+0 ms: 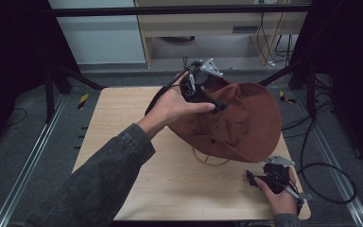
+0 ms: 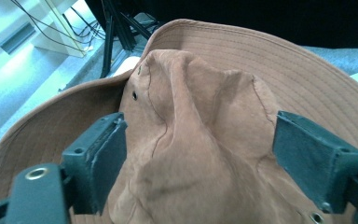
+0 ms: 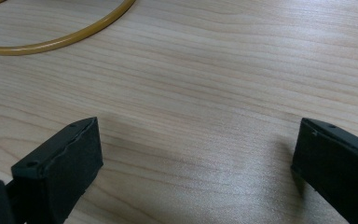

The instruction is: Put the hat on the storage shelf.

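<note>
A brown brimmed hat (image 1: 246,118) lies on the wooden table (image 1: 123,123), toward its far right. My left gripper (image 1: 208,101) is over the hat's near-left side, held from above by a hand. In the left gripper view the jaws stand wide, and the crumpled crown (image 2: 205,130) rises between the two pads without being squeezed. The hat's yellow chin cord (image 1: 211,160) loops out from under the brim. My right gripper (image 1: 257,178) rests low at the table's front right corner. It is open over bare wood (image 3: 214,70) with nothing between its pads, and the cord (image 3: 51,42) curves just beyond it.
Black cables (image 1: 321,170) lie on the floor right of the table. Dark frame legs (image 1: 52,90) stand at the far corners, and a pale cabinet (image 1: 208,28) is behind. The table's left half is bare wood.
</note>
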Action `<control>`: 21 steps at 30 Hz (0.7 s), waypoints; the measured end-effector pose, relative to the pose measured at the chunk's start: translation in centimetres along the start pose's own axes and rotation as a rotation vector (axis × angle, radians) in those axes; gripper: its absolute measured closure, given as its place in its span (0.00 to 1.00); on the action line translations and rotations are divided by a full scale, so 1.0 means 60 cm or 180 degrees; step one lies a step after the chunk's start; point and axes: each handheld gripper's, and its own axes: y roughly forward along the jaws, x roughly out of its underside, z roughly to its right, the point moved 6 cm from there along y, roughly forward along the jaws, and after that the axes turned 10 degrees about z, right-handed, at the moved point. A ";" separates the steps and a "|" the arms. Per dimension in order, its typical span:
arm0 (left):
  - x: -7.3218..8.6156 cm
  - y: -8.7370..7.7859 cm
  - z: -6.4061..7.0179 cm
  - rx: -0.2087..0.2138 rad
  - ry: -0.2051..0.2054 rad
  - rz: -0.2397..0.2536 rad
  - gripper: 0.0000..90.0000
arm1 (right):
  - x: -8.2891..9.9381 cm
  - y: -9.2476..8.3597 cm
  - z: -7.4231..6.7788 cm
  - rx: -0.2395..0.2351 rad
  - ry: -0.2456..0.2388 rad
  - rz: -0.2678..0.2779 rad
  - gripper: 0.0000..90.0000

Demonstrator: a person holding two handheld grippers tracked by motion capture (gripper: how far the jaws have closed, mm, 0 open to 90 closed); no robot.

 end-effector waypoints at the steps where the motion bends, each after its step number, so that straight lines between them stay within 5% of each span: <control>1: 0.000 -0.005 0.000 -0.0014 0.0004 -0.0005 0.17 | 0.000 0.000 0.000 0.0000 0.0002 0.0001 0.02; 7: 0.006 -0.028 -0.002 -0.0024 -0.0002 -0.0033 0.13 | 0.000 0.000 0.000 -0.0001 0.0001 0.0000 0.02; 21: 0.057 -0.135 -0.037 -0.0274 -0.0193 0.0107 0.08 | 0.000 0.000 0.000 0.0000 -0.0001 -0.0002 0.02</control>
